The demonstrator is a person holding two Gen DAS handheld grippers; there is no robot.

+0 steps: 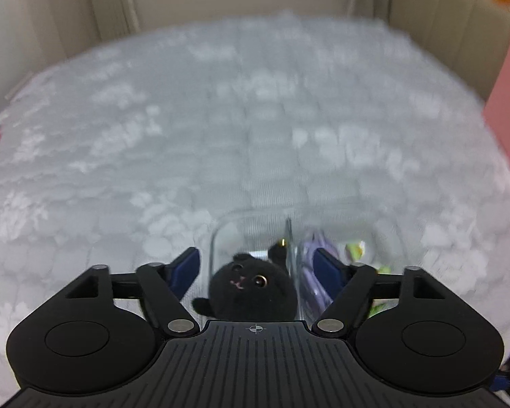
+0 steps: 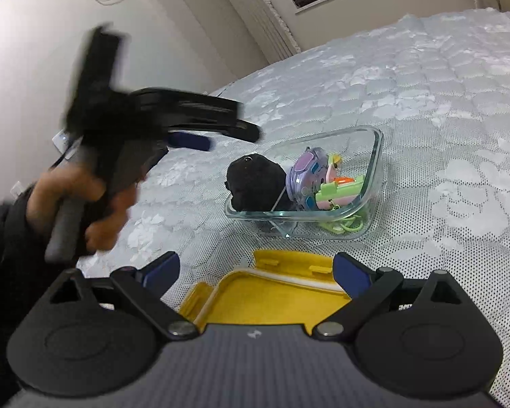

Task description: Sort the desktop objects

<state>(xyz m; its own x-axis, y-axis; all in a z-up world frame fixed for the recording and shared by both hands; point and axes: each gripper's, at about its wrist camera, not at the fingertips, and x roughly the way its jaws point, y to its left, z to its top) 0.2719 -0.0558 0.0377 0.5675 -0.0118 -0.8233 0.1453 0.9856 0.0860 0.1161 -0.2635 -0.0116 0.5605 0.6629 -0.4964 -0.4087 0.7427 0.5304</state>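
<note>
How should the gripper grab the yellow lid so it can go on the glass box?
Probably by one long edge of the yellow lid, coming from the near side, where the right gripper already straddles it. It lies flat, inside up, beside the glass box, so its raised rim gives the fingers something to pinch.

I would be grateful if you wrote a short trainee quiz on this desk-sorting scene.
1. True or false: the black plush toy lies inside the glass container.
2. Which colour is the lid lying between the right claw's fingers? A red, B yellow, C blue.
3. Is the left claw gripping anything?

Key: 1 true. 2 B. 3 No; its fingers stand open above the container, clear of the toy.
</note>
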